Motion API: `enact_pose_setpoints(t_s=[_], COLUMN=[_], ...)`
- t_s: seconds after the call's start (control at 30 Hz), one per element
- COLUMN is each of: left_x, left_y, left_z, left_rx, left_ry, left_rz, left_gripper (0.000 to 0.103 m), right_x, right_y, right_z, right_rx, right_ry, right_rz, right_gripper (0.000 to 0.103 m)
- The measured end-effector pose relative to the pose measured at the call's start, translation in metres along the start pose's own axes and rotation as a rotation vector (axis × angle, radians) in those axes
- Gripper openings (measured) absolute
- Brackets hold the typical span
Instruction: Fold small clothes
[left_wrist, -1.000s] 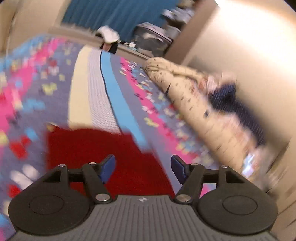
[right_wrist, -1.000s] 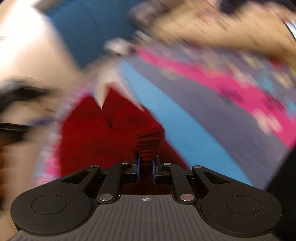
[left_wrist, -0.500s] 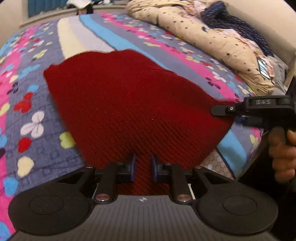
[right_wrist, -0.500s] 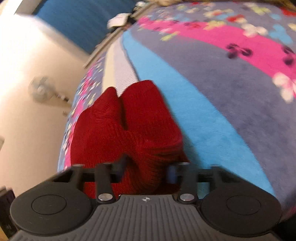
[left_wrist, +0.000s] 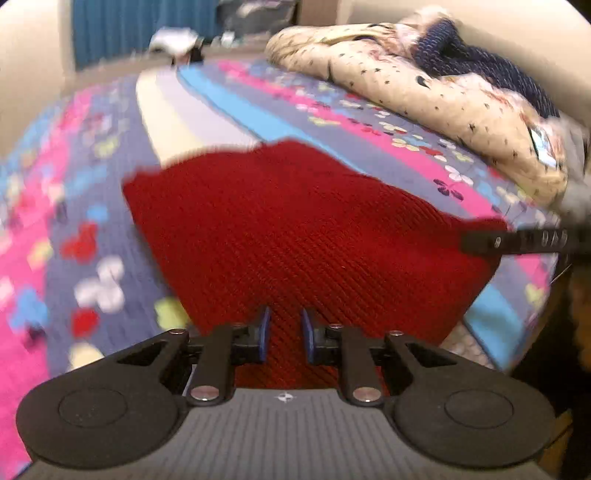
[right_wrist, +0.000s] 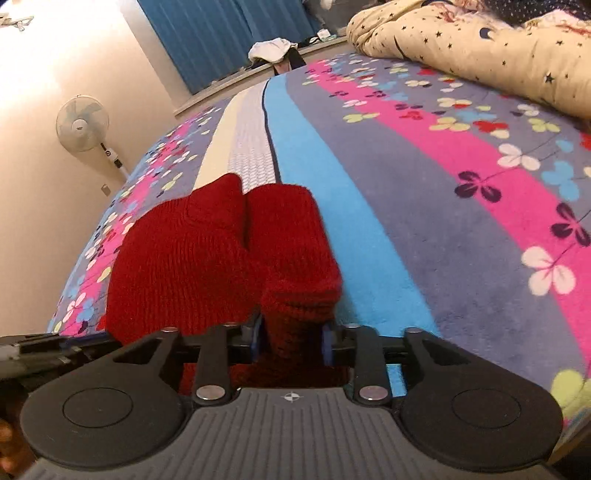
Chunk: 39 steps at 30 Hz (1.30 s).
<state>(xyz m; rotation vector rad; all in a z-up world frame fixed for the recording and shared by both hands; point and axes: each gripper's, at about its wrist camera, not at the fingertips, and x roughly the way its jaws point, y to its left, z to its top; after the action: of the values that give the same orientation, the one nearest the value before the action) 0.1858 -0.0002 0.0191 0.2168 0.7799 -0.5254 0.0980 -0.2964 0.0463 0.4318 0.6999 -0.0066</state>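
A small red knit garment (left_wrist: 295, 229) lies spread on the flowered bed cover (left_wrist: 92, 221). My left gripper (left_wrist: 284, 334) sits at its near edge with the jaws a narrow gap apart and red knit between them. In the right wrist view the garment (right_wrist: 207, 251) shows two rounded lobes pointing away. My right gripper (right_wrist: 291, 339) has its jaws partly apart around a bunched corner of the knit. The right gripper also shows in the left wrist view (left_wrist: 517, 242) at the garment's right corner.
A rolled cream star-print quilt (left_wrist: 424, 92) with a dark blue cloth (left_wrist: 480, 62) lies along the far right of the bed. A standing fan (right_wrist: 83, 125) is by the left wall. Blue curtains (right_wrist: 229, 33) hang behind. The bed edge (left_wrist: 491, 332) is near the right gripper.
The left gripper closed from wide open onto the garment's near edge and drew back a little. The right gripper's jaws opened from a tight pinch on the knit corner.
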Motion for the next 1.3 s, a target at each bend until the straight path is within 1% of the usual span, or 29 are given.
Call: enact_pose_setpoints(t_s=[0.07, 0.1, 0.17, 0.23, 0.27, 0.3, 0.33, 0.4, 0.47, 0.5, 0.53, 0.57, 0.6, 0.63, 0.67, 0.7, 0.73, 0.77, 0.8, 0.83, 0.87, 0.9, 0.97, 1.0, 1.1, 1.17, 1.23, 1.3], left_x=[-0.022, -0.032, -0.049, -0.061, -0.064, -0.069, -0.072, -0.078, -0.077, -0.071, -0.067, -0.058, -0.052, -0.051, -0.054, -0.057, -0.058, -0.056, -0.054, -0.050, -0.047, -0.043, -0.035, -0.032, -0.023, -0.020, -0.018, -0.016], left_y=[-0.003, -0.003, -0.004, -0.005, -0.006, -0.006, -0.006, -0.008, -0.005, 0.000, 0.006, 0.011, 0.013, 0.014, 0.015, 0.016, 0.017, 0.019, 0.020, 0.022, 0.024, 0.027, 0.031, 0.033, 0.040, 0.042, 0.044, 0.045], left_z=[0.004, 0.005, 0.010, 0.014, 0.019, 0.020, 0.021, 0.020, 0.016, 0.011, 0.005, 0.001, 0.000, 0.001, 0.001, 0.002, 0.003, 0.003, 0.003, 0.004, 0.004, 0.004, 0.005, 0.006, 0.008, 0.009, 0.009, 0.010], left_rx=[-0.007, -0.016, -0.017, 0.003, 0.007, 0.010, 0.013, 0.023, -0.003, -0.049, -0.095, -0.136, -0.151, -0.155, -0.156, -0.156, -0.157, -0.155, -0.153, -0.153, -0.157, -0.163, -0.169, -0.178, -0.221, -0.228, -0.233, -0.235], left_ry=[-0.104, -0.143, -0.190, -0.213, -0.216, -0.221, -0.228, -0.254, -0.279, -0.284, -0.273, -0.230, -0.189, -0.190, -0.217, -0.239, -0.244, -0.237, -0.222, -0.202, -0.191, -0.179, -0.150, -0.138, -0.133, -0.131, -0.125, -0.120], left_rz=[-0.016, -0.025, -0.019, -0.002, -0.005, -0.009, -0.009, 0.011, 0.050, 0.063, 0.067, 0.084, 0.111, 0.128, 0.127, 0.125, 0.128, 0.133, 0.138, 0.144, 0.145, 0.147, 0.164, 0.173, 0.168, 0.173, 0.179, 0.180], left_gripper=[0.023, 0.033, 0.046, 0.046, 0.048, 0.054, 0.058, 0.071, 0.076, 0.076, 0.076, 0.076, 0.072, 0.072, 0.072, 0.072, 0.072, 0.066, 0.055, 0.051, 0.043, 0.038, 0.035, 0.035, 0.035, 0.035, 0.035, 0.035], right_x=[-0.011, -0.019, -0.042, -0.059, -0.067, -0.073, -0.078, -0.077, -0.068, -0.060, -0.051, -0.040, -0.032, -0.020, -0.007, 0.006, 0.015, 0.020, 0.025, 0.032, 0.040, 0.047, 0.058, 0.065, 0.076, 0.092, 0.108, 0.128], right_y=[0.003, 0.007, 0.015, 0.024, 0.028, 0.029, 0.032, 0.034, 0.031, 0.027, 0.023, 0.018, 0.014, 0.009, 0.002, 0.000, -0.003, -0.007, -0.010, -0.011, -0.011, -0.011, -0.008, -0.006, 0.012, 0.021, 0.026, 0.028], right_z=[0.003, 0.009, 0.016, 0.030, 0.039, 0.048, 0.057, 0.074, 0.088, 0.094, 0.100, 0.104, 0.106, 0.106, 0.105, 0.106, 0.110, 0.114, 0.116, 0.118, 0.119, 0.119, 0.119, 0.120, 0.120, 0.119, 0.118, 0.117], right_rx=[-0.007, -0.022, -0.073, -0.136, -0.173, -0.209, -0.255, -0.336, -0.387, -0.394, -0.390, -0.381, -0.365, -0.337, -0.296, -0.254, -0.206, -0.156, -0.127, -0.115, -0.117, -0.118, -0.108, -0.111, -0.182, -0.223, -0.229, -0.204], right_ry=[-0.052, -0.091, -0.182, -0.261, -0.295, -0.318, -0.334, -0.343, -0.346, -0.340, -0.330, -0.321, -0.313, -0.299, -0.279, -0.225, -0.185, -0.176, -0.167, -0.152, -0.134, -0.117, -0.085, -0.070, -0.038, -0.008, 0.045, 0.133], right_rz=[-0.032, -0.039, -0.029, -0.001, 0.025, 0.054, 0.093, 0.133, 0.150, 0.160, 0.160, 0.149, 0.135, 0.118, 0.100, 0.075, 0.076, 0.108, 0.130, 0.133, 0.124, 0.117, 0.130, 0.146, 0.159, 0.162, 0.167, 0.189], right_gripper=[0.047, 0.047, 0.049, 0.054, 0.059, 0.063, 0.065, 0.066, 0.067, 0.067, 0.067, 0.067, 0.066, 0.066, 0.065, 0.059, 0.057, 0.057, 0.057, 0.057, 0.057, 0.057, 0.057, 0.060, 0.064, 0.066, 0.068, 0.070])
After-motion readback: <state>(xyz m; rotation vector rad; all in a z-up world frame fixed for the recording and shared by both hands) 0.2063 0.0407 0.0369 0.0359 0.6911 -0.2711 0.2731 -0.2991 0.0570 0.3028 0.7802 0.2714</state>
